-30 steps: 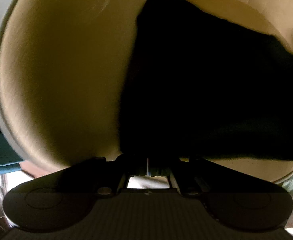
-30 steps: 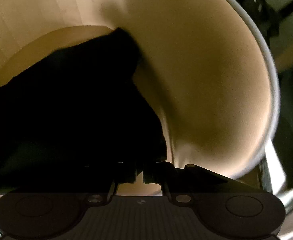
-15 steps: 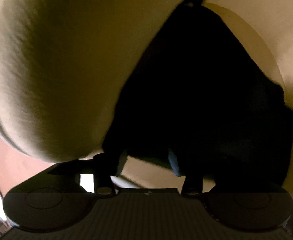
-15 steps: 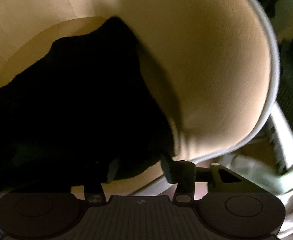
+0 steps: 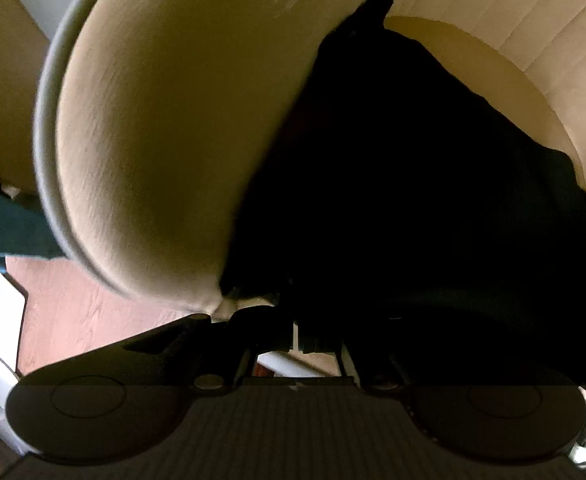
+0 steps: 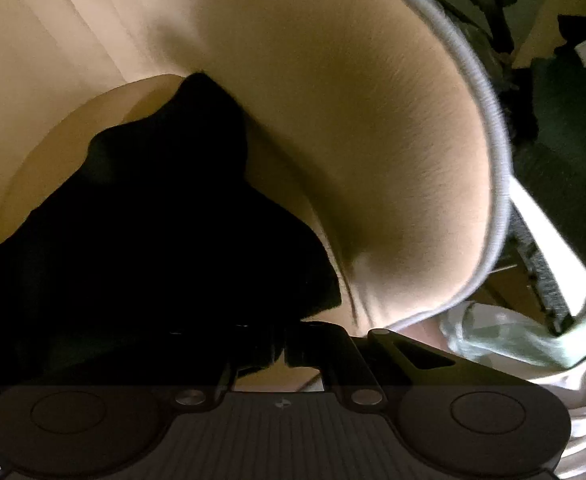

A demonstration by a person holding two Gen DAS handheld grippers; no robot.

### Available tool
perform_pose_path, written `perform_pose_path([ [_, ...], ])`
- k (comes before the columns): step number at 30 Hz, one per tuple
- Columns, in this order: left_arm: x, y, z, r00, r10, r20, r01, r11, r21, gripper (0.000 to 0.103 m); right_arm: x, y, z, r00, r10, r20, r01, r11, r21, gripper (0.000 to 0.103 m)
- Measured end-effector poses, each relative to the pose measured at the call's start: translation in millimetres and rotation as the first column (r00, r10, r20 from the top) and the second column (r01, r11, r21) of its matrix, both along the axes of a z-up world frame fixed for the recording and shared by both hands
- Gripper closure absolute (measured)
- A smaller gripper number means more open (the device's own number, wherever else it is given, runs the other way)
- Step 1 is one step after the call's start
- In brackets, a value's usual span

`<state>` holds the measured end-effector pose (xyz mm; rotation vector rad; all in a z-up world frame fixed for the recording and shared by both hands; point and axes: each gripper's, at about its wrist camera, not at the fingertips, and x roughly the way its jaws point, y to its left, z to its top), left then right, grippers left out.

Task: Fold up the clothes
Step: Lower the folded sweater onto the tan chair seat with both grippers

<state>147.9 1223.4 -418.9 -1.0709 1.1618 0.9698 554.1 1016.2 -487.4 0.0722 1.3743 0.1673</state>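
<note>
A black garment (image 5: 413,200) lies spread on the seat of a cream upholstered chair (image 5: 153,140). In the left wrist view my left gripper (image 5: 297,336) is shut on the garment's near edge at the seat front. In the right wrist view the same black garment (image 6: 153,260) fills the lower left, and my right gripper (image 6: 281,352) is shut on its near edge. The cloth is so dark that its folds do not show.
The chair's curved arm and back (image 6: 373,140) wrap around both sides with pale piping (image 6: 489,128). A reddish wood floor (image 5: 73,304) lies lower left. A pale green plastic bag (image 6: 505,340) and dark clutter sit right of the chair.
Both grippers were shut on the cloth a second ago, stood open half a second ago, and are shut on the garment's near edge again now. The views have shifted slightly.
</note>
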Motion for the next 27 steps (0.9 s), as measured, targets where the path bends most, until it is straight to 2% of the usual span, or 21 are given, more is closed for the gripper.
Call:
perform_pose_path([
  [4, 3.1, -10.0, -8.9, 1.000, -0.010, -0.022, 0.009, 1.000, -0.027, 0.101, -10.0, -8.4, -8.1, 1.000, 0.007, -0.021, -0.008, 0.999, -0.047, 0.100],
  [6, 6.8, -11.6, -11.4, 0.999, -0.032, -0.029, 0.032, 0.999, -0.028, 0.100, -12.8, -7.6, -21.6, 0.999, 0.018, -0.047, -0.022, 0.997, -0.072, 0.100],
  [8, 10.8, -12.8, -13.5, 0.998, -0.057, -0.035, 0.056, 0.998, -0.028, 0.095, -13.7, -2.9, -32.2, 0.997, 0.043, -0.067, -0.049, 0.995, -0.085, 0.099],
  [10, 25.0, -13.3, 3.3, 0.991, -0.129, -0.041, 0.130, 0.991, 0.035, 0.091, -12.8, 7.0, -31.2, 0.994, 0.093, -0.063, -0.100, 0.987, -0.126, 0.084],
  [11, 32.5, -15.2, 14.9, 0.984, -0.171, -0.041, 0.174, 0.982, 0.074, 0.088, -13.3, 13.2, -27.2, 0.990, 0.129, -0.050, -0.135, 0.978, -0.158, 0.061],
  [12, 42.8, -16.6, 28.6, 0.974, -0.226, -0.031, 0.228, 0.967, 0.116, 0.086, -16.0, 19.7, -18.4, 0.985, 0.173, -0.016, -0.173, 0.967, -0.186, 0.047],
  [13, 54.5, -18.3, 42.2, 0.959, -0.281, -0.020, 0.281, 0.945, 0.166, 0.074, -19.5, 25.2, -7.3, 0.975, 0.219, 0.033, -0.208, 0.958, -0.198, 0.047],
  [14, 66.2, -21.4, 53.0, 0.943, -0.333, -0.017, 0.328, 0.917, 0.227, 0.056, -22.9, 30.7, 3.8, 0.962, 0.261, 0.081, -0.240, 0.949, -0.206, 0.047],
  [15, 78.0, -24.8, 63.2, 0.923, -0.383, -0.018, 0.372, 0.882, 0.290, 0.044, -25.3, 37.0, 13.8, 0.946, 0.296, 0.129, -0.267, 0.942, -0.205, 0.044],
  [16, 96.2, -16.4, 68.9, 0.906, -0.423, -0.024, 0.405, 0.849, 0.340, 0.026, -26.0, 44.5, 22.2, 0.929, 0.328, 0.174, -0.293, 0.935, -0.199, 0.038],
  [17, 81.8, -11.7, 63.6, 0.892, -0.451, -0.028, 0.428, 0.824, 0.371, 0.023, -25.0, 52.8, 27.4, 0.911, 0.356, 0.209, -0.319, 0.928, -0.192, 0.034],
  [19, 97.9, -15.7, 43.9, 0.870, -0.492, -0.044, 0.471, 0.801, 0.368, 0.023, -15.8, 73.5, 25.8, 0.881, 0.405, 0.246, -0.371, 0.912, -0.174, 0.022],
  [20, 106.5, -12.0, 30.7, 0.865, -0.498, -0.052, 0.483, 0.803, 0.347, 0.023, -7.8, 85.5, 19.7, 0.872, 0.424, 0.247, -0.393, 0.905, -0.165, 0.021],
  [23, 138.5, 70.9, -16.3, 0.866, -0.491, -0.095, 0.495, 0.814, 0.305, 0.023, 16.5, 119.0, -7.2, 0.852, 0.474, 0.222, -0.452, 0.880, -0.143, 0.020],
  [24, 140.4, 84.2, -22.5, 0.866, -0.488, -0.110, 0.498, 0.818, 0.290, 0.022, 20.3, 126.2, -14.9, 0.841, 0.500, 0.208, -0.477, 0.865, -0.154, 0.020],
  [26, 142.8, 103.6, -31.0, 0.862, -0.489, -0.130, 0.505, 0.819, 0.271, 0.009, 25.6, 137.6, -28.7, 0.816, 0.549, 0.180, -0.523, 0.834, -0.176, 0.021],
  [27, 145.5, 112.6, -35.2, 0.859, -0.494, -0.134, 0.512, 0.816, 0.269, 0.006, 23.6, 137.3, -32.5, 0.806, 0.568, 0.169, -0.538, 0.821, -0.191, 0.019],
])
